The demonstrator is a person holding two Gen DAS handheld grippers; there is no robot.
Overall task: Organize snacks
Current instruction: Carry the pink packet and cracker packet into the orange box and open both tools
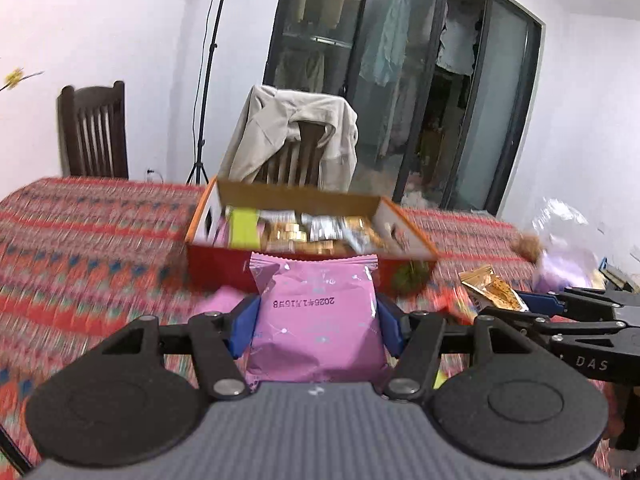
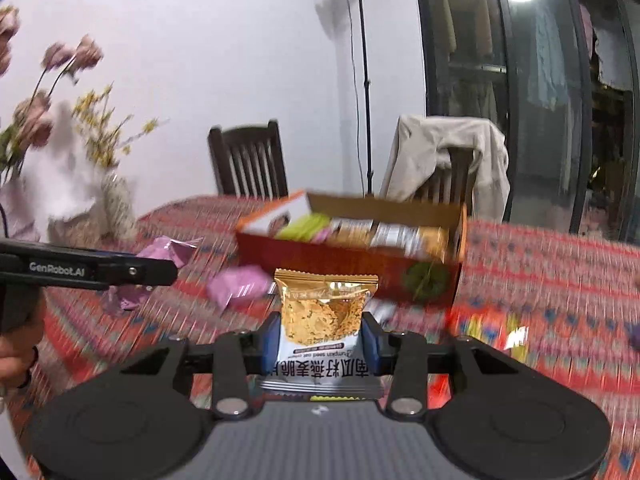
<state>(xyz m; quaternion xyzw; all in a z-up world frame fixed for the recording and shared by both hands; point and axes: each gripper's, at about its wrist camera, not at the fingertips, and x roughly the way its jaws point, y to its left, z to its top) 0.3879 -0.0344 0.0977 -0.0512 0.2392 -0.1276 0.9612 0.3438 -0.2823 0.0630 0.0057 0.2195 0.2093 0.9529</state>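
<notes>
My left gripper (image 1: 316, 320) is shut on a pink snack packet (image 1: 316, 332), its blue pads pressing both sides, just in front of an open red and orange box (image 1: 308, 276) holding several wrapped snacks. My right gripper (image 2: 322, 338) is shut on a gold and white oat crisp packet (image 2: 326, 312), held up before the same box (image 2: 360, 272). In the left wrist view the right gripper (image 1: 532, 304) reaches in from the right with that gold packet (image 1: 494, 290). The left gripper (image 2: 152, 272) shows at the left edge of the right wrist view.
The table wears a red patterned cloth (image 1: 88, 240). Loose pink packets (image 2: 238, 284) lie left of the box, more wrappers (image 2: 488, 328) at the right. A vase of flowers (image 2: 112, 200) stands at the left. Two chairs (image 2: 250, 160), one draped with a beige jacket (image 1: 296, 132), stand behind.
</notes>
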